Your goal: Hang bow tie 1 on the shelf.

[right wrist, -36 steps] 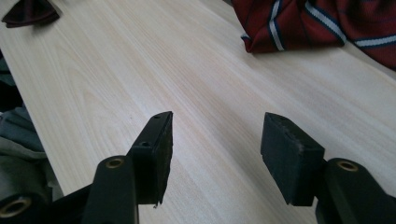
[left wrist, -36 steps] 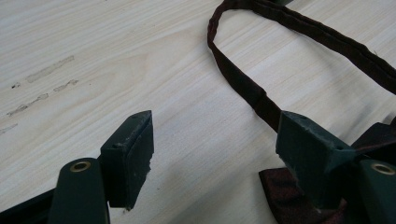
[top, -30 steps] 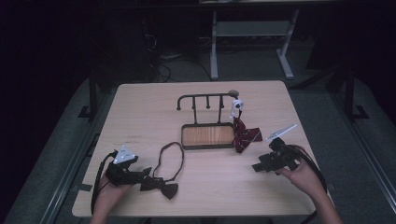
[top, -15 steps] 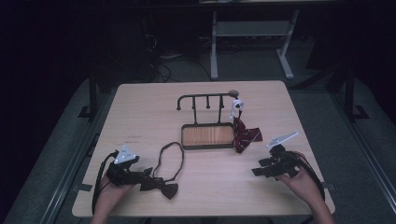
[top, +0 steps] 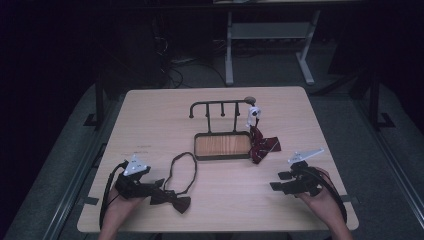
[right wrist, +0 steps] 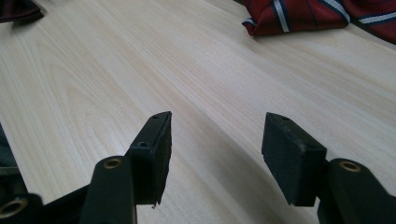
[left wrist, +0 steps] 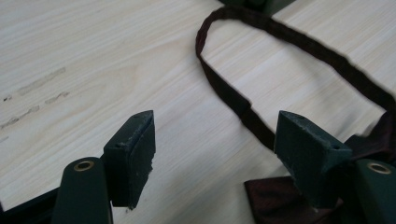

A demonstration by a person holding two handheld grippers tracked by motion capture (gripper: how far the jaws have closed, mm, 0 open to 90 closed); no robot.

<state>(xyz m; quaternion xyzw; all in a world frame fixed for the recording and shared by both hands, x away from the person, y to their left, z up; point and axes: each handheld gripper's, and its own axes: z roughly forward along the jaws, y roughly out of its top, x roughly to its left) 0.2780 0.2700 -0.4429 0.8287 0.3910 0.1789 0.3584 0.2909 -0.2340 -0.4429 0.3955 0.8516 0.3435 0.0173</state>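
The left tongs (left wrist: 215,144) were held wide open just beside the dark maroon fabric bow tie (left wrist: 280,196) and its strap loop. The right tongs (right wrist: 215,154) were spread open too, over bare pale wooden desk (right wrist: 140,70), with nothing gripped.

Two bow ties are lying on one table (top: 150,125): a dark bow tie (top: 176,202) with its strap loop at the lower left of the high view, and a red striped bow tie (top: 262,146) right of centre. One wooden tray (top: 222,145) is sitting at the middle, with one rack (top: 220,105) of four hooks standing just above it. One small white object (top: 253,113) is hanging at the rack's right end. Two grippers are showing, the left gripper (top: 159,184) at the lower left and the right gripper (top: 278,181) at the lower right, each gaping.
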